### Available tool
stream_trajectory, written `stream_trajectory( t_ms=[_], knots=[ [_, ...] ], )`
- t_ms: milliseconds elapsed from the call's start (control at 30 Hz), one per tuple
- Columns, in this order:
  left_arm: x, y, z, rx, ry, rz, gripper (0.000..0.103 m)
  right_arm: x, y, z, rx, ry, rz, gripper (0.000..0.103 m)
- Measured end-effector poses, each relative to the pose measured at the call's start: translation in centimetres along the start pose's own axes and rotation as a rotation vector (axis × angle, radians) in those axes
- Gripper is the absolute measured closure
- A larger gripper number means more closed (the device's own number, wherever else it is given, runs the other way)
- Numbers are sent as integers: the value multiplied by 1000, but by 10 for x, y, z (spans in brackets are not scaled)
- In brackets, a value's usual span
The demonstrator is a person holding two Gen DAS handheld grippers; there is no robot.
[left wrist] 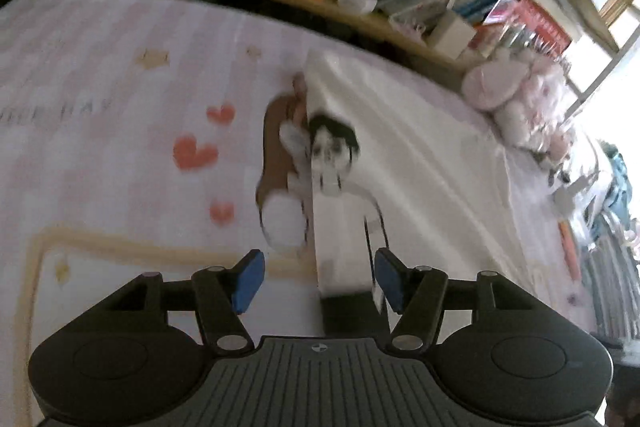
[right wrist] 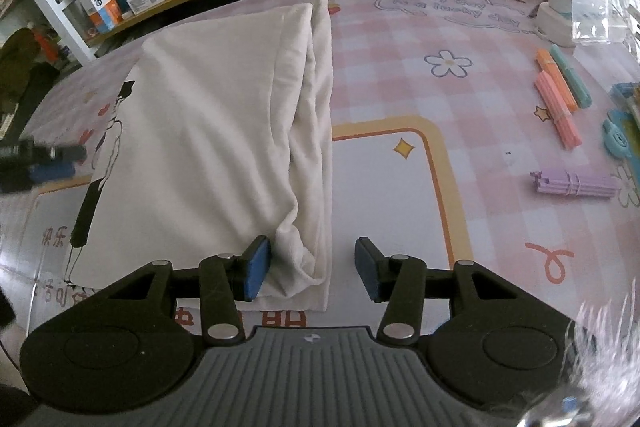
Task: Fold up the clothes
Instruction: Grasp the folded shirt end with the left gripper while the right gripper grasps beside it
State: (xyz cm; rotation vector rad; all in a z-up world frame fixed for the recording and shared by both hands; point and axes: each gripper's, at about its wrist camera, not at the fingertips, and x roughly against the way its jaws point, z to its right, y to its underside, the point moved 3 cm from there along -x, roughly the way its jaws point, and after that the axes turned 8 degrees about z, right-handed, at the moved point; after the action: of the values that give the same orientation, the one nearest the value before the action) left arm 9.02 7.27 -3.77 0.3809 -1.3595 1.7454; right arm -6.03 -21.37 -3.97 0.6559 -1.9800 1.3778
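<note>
Spread wide and grasping nothing, both the right gripper (right wrist: pixel 311 267) and left gripper (left wrist: pixel 318 279) flanked the part-folded white shirt (right wrist: pixel 208 131), seemingly between folds, each needing an edge.

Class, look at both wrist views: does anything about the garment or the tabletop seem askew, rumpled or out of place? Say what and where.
The white shirt lies folded lengthwise, but its right-hand edge is bunched into loose wrinkled layers rather than a flat crease. Both the right tool and the left tool are open. Nothing on the table looks spilled or broken.
</note>
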Motion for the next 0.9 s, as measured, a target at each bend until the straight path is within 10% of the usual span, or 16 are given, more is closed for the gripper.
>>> stream_trajectory(
  t_ms=[300,433,500,900],
  knots=[
    [18,35,17,72,-14,5,47,0,-1,4,37,-50,3,59],
    [19,48,27,117,-6,-18,91,-2,-2,5,59,-82,-3,62],
    [23,50,33,94,-30,-7,95,-3,-3,6,63,-95,-4,64],
    [34,59,32,53,-111,20,91,-4,-4,11,34,-151,-14,70]
  ],
)
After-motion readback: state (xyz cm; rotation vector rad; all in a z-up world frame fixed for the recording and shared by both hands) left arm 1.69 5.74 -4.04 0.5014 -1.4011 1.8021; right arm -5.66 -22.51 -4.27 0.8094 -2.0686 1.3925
